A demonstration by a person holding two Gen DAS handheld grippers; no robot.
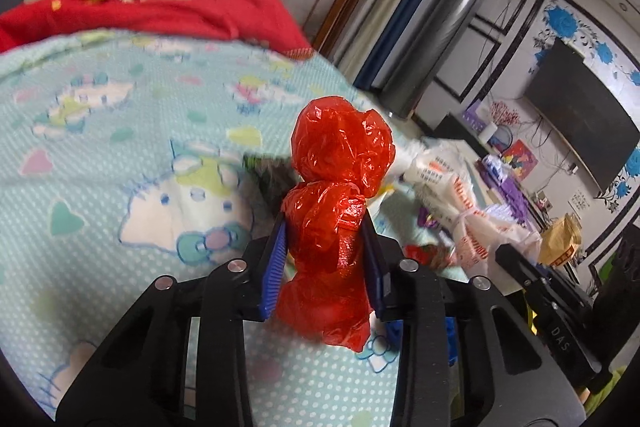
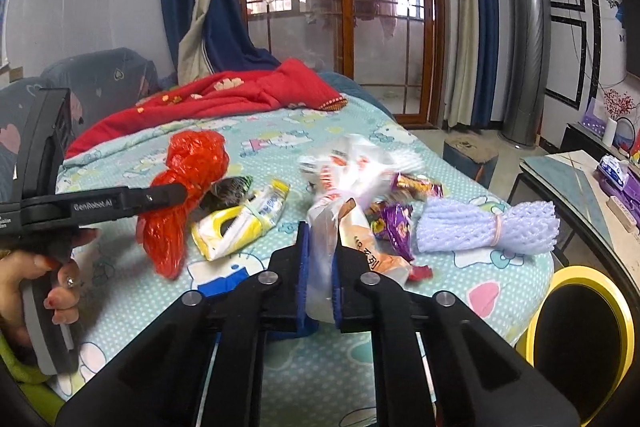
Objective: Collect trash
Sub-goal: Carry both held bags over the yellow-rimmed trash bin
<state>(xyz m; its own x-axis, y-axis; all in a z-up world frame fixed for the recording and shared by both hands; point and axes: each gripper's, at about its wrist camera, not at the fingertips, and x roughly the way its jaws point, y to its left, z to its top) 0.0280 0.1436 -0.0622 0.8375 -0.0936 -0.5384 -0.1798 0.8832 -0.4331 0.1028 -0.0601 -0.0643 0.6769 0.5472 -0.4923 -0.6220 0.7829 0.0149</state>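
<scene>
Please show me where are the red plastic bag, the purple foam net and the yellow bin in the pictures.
red plastic bag [image 1: 332, 227]: left wrist view, crumpled middle, between the tong pads.
purple foam net [image 2: 486, 227]: right wrist view, bundled middle, lying on the bed.
yellow bin [image 2: 624, 319]: right wrist view, right side of its rim.

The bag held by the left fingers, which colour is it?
Red bag, clearest in left wrist view.

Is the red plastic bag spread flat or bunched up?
Bunched up. The red plastic bag is a crumpled wad pinched between the left gripper pads, lifted off the bedsheet.
</scene>
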